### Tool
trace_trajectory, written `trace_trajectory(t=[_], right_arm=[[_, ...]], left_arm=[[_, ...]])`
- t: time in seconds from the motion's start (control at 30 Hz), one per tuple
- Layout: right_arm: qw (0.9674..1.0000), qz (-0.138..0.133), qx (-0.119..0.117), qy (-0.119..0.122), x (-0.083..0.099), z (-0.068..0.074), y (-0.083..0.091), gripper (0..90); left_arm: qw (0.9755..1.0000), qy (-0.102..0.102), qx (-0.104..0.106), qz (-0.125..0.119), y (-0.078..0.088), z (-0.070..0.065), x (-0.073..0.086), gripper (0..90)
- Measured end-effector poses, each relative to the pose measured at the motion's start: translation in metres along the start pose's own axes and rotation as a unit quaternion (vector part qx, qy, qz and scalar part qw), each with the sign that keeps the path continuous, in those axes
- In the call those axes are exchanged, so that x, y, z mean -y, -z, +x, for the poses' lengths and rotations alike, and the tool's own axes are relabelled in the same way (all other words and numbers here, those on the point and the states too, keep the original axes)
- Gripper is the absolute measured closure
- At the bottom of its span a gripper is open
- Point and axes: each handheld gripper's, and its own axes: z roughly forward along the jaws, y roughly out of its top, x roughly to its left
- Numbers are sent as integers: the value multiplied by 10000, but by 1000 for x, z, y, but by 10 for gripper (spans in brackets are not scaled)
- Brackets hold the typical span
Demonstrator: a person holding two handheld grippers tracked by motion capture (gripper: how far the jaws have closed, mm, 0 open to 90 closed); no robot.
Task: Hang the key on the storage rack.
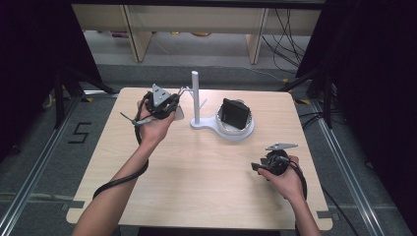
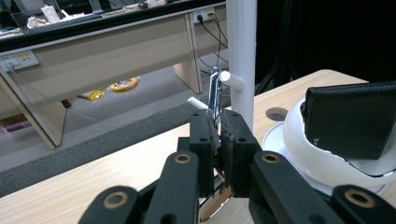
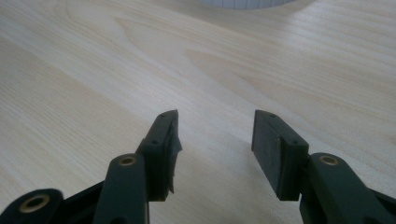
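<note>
Left gripper view: left gripper (image 2: 219,140) jaws pinched together on a thin metal item (image 2: 214,95), shiny and edge-on, sticking up between the pads. What it is can't be told; its lower end is hidden behind the jaws, with a curved metal bit showing below them. A small white tag (image 2: 198,102) sits at its left, no readable text. The item stands just beside the peg (image 2: 230,79) on the white stand post (image 2: 241,56); touching or not, can't tell. Post top is cut off by the frame. To the right, a black wallet-like case (image 2: 350,119) sits tilted in the white round dish (image 2: 317,161); small pale lettering near its lower left corner is too small to read. Dish is cut off at the right and bottom edges.

High view: left gripper (image 1: 162,105) is held up at the left of the stand (image 1: 195,98), near the table's (image 1: 196,172) far edge; the item is mostly lost behind the gripper and the hand. Right gripper (image 1: 260,166) hangs low over the table's near right part, well apart from the dish (image 1: 236,130), jaws hard to make out here. A "5" (image 1: 78,132) is marked on the floor at left.

Right gripper view: right gripper (image 3: 215,135) jaws apart, a wide gap with bare wood between them, nothing held. The left pad looks ragged at its edge. A sliver of the white dish base (image 3: 247,3) is cut off at the top.
</note>
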Motion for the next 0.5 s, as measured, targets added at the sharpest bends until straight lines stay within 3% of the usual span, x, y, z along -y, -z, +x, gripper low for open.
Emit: trace_trajectory(t=[0.13, 0.17, 0.3, 0.43, 0.5], right_arm=[[10000, 21, 0, 58, 0, 0, 0, 521], [9999, 125, -7, -115, 0, 2, 1, 521], [9998, 197, 25, -66, 0, 2, 2, 521], [9999, 139, 23, 8, 0, 1, 0, 521], [9999, 105, -3, -91, 0, 2, 1, 521]], left_arm=[[9999, -112, -33, -85, 2, -3, -1, 833], [9999, -133, -36, -98, 2, -4, -2, 833], [9996, -241, -23, -111, 3, -8, -3, 831], [9994, -335, -7, -108, 3, -11, -3, 831], [9993, -360, -15, -111, 3, -12, -3, 831]])
